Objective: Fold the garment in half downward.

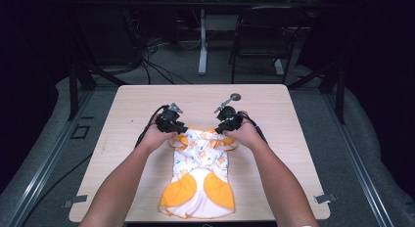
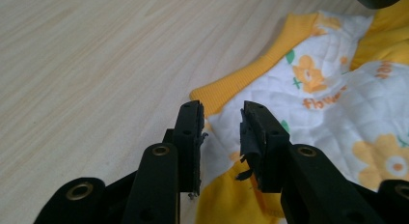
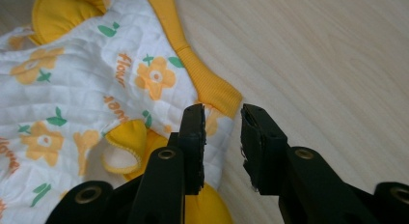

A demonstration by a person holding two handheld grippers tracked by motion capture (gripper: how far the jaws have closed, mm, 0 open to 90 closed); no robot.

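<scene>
A small quilted garment (image 1: 201, 168), white with orange flowers and yellow trim, lies flat on the wooden table (image 1: 132, 104). My left gripper (image 1: 172, 125) is at its far left corner. In the left gripper view the gripper (image 2: 222, 119) stands open, its jaws straddling the yellow ribbed cuff (image 2: 231, 86) and white fabric (image 2: 328, 108) with nothing pinched. My right gripper (image 1: 226, 124) is at the far right corner. In the right gripper view it (image 3: 223, 121) is open too, just above the garment's yellow ribbed cuff (image 3: 205, 81) and edge (image 3: 96, 89).
A small round metal-looking piece (image 1: 235, 96) lies on the table beyond the right gripper. Bare wood (image 1: 142, 97) stretches around the garment. Past the table's far edge stand a chair (image 1: 264, 36), a table leg (image 1: 202, 46) and floor cables (image 1: 147, 65).
</scene>
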